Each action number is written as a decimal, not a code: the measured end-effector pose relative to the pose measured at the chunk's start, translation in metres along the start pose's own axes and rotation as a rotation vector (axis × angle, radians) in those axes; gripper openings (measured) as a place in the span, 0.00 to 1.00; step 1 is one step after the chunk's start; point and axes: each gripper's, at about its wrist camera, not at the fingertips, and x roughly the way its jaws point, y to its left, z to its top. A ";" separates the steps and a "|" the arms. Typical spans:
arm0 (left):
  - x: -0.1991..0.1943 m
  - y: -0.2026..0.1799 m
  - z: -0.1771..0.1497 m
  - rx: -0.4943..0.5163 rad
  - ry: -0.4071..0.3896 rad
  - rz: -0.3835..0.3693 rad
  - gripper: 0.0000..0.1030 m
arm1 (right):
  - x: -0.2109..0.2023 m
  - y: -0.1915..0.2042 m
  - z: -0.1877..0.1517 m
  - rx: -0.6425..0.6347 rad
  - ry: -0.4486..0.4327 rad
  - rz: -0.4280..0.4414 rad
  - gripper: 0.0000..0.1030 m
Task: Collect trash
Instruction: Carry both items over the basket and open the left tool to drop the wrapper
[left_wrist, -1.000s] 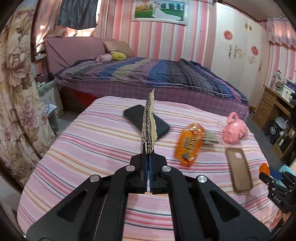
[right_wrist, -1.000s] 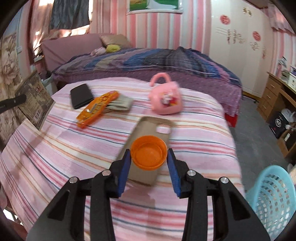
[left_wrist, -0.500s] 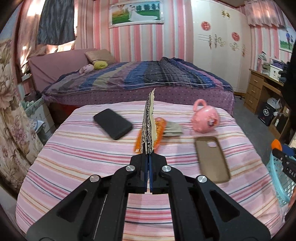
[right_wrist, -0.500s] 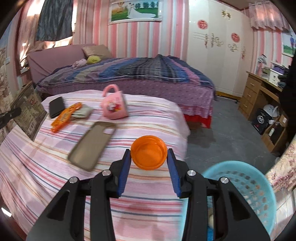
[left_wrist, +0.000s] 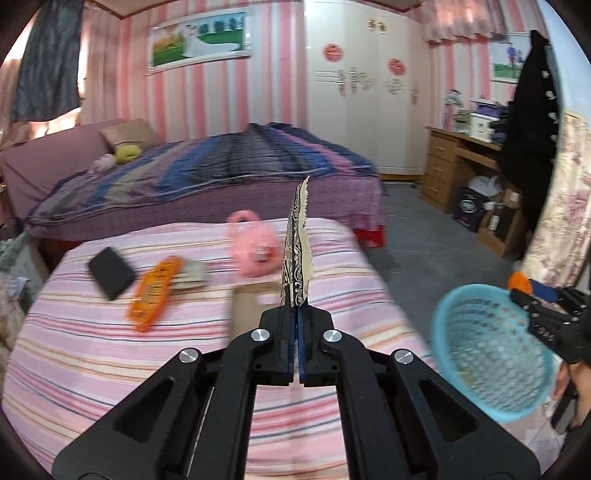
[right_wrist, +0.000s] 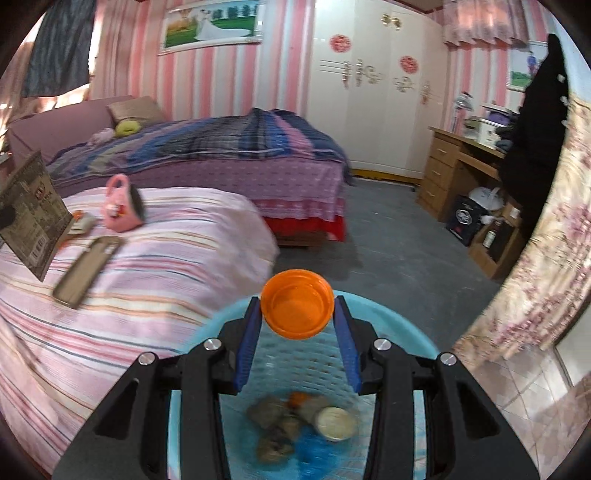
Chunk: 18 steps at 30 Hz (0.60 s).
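My left gripper (left_wrist: 296, 314) is shut on a flat patterned wrapper (left_wrist: 296, 258) that stands on edge above the striped bed (left_wrist: 92, 350). In the right wrist view the same wrapper (right_wrist: 31, 218) shows its printed face at the far left. My right gripper (right_wrist: 297, 314) is shut on an orange cap (right_wrist: 297, 309), held over the light blue trash basket (right_wrist: 417, 339), which holds several scraps. From the left wrist view the basket (left_wrist: 491, 354) stands to the right of the bed, with the right gripper (left_wrist: 532, 291) and its orange cap (left_wrist: 519, 281) at its far rim.
On the bed lie a black phone (left_wrist: 110, 272), an orange packet (left_wrist: 154, 299), a pink purse (left_wrist: 255, 245), and a tan phone case (right_wrist: 86, 269). A large bed (right_wrist: 221, 155), a wardrobe (right_wrist: 373, 85) and a wooden desk (right_wrist: 465, 173) stand behind. A floral curtain (right_wrist: 546, 258) hangs right.
Both grippers swung right, away from the middle of the striped bed toward its right edge. The blue basket came into view and now lies under the right gripper with the cap.
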 end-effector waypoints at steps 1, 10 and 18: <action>0.001 -0.009 0.001 0.006 -0.001 -0.014 0.00 | 0.000 -0.008 -0.001 0.016 0.001 -0.006 0.39; 0.008 -0.121 -0.004 0.075 0.019 -0.168 0.00 | 0.004 -0.069 -0.016 0.118 0.010 -0.039 0.39; 0.029 -0.167 -0.022 0.103 0.075 -0.237 0.00 | 0.006 -0.092 -0.023 0.151 0.019 -0.058 0.39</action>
